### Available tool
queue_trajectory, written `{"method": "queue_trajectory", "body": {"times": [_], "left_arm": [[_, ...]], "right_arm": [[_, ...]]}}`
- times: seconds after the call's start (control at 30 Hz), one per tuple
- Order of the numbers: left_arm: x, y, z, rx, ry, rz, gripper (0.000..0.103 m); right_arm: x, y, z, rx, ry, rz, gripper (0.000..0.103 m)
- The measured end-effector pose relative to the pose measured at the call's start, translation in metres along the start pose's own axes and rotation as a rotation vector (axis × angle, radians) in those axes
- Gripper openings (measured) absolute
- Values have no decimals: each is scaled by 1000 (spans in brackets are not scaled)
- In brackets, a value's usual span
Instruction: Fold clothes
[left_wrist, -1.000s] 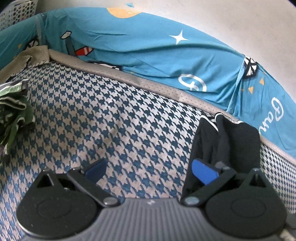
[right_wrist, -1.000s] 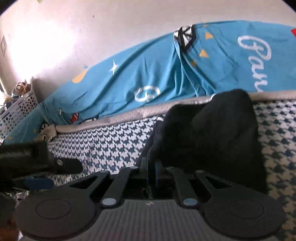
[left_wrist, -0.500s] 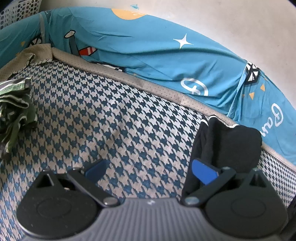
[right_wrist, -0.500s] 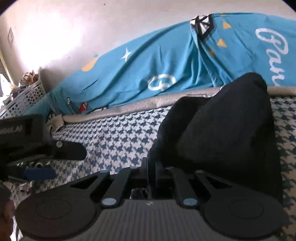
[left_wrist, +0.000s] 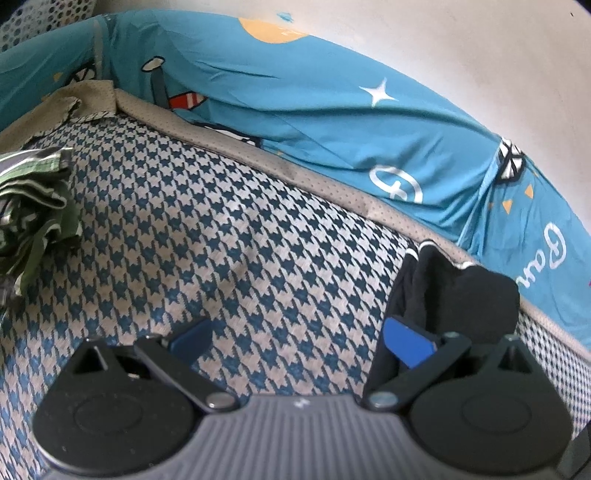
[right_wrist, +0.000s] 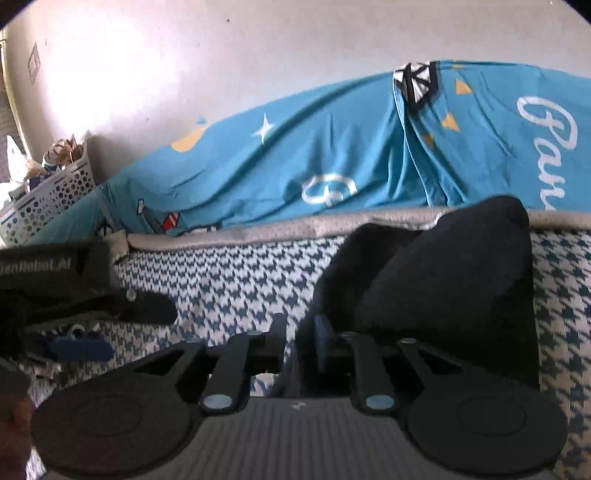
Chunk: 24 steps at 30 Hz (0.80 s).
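Right hand-held gripper clamped on black garment, left hand-held gripper spread wide, blue sheet reading "Pan".

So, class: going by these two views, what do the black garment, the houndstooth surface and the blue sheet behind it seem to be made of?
Black garment: soft matte knit, probably cotton jersey; it slumps in rounded folds without shine.
Houndstooth surface: a woven cover, matte; the check looks woven in, though it could be printed.
Blue sheet: thin, smooth printed fabric with a slight sheen, possibly polyester; it drapes in long, fine creases.
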<state>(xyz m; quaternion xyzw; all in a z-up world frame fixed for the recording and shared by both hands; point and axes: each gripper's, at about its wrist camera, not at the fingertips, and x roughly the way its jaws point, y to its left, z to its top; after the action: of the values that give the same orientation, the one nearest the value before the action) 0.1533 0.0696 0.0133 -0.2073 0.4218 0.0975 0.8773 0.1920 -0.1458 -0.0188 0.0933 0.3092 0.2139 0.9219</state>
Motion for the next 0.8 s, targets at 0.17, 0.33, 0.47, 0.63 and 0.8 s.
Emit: {"method": "queue_trajectory", "body": {"times": [0.17,0.33,0.47,0.63,0.8], "left_arm": [[0,3,2,-20,-1,4,103],[1,1,1,-19,3,-5,103],[2,2,1,-21,5,-9,103],[3,0,1,-19,9,-12,103],[3,-2,0,-12,10,-15,103]], "right_arm": [[13,-2,7,3,2,-35,23],[28,-5,12,2,7,-76,24],[41,-7,16,0,12,-109,23],[56,-10,21,-1,17,-150,8],[45,-12,21,14,10,-129,7]]}}
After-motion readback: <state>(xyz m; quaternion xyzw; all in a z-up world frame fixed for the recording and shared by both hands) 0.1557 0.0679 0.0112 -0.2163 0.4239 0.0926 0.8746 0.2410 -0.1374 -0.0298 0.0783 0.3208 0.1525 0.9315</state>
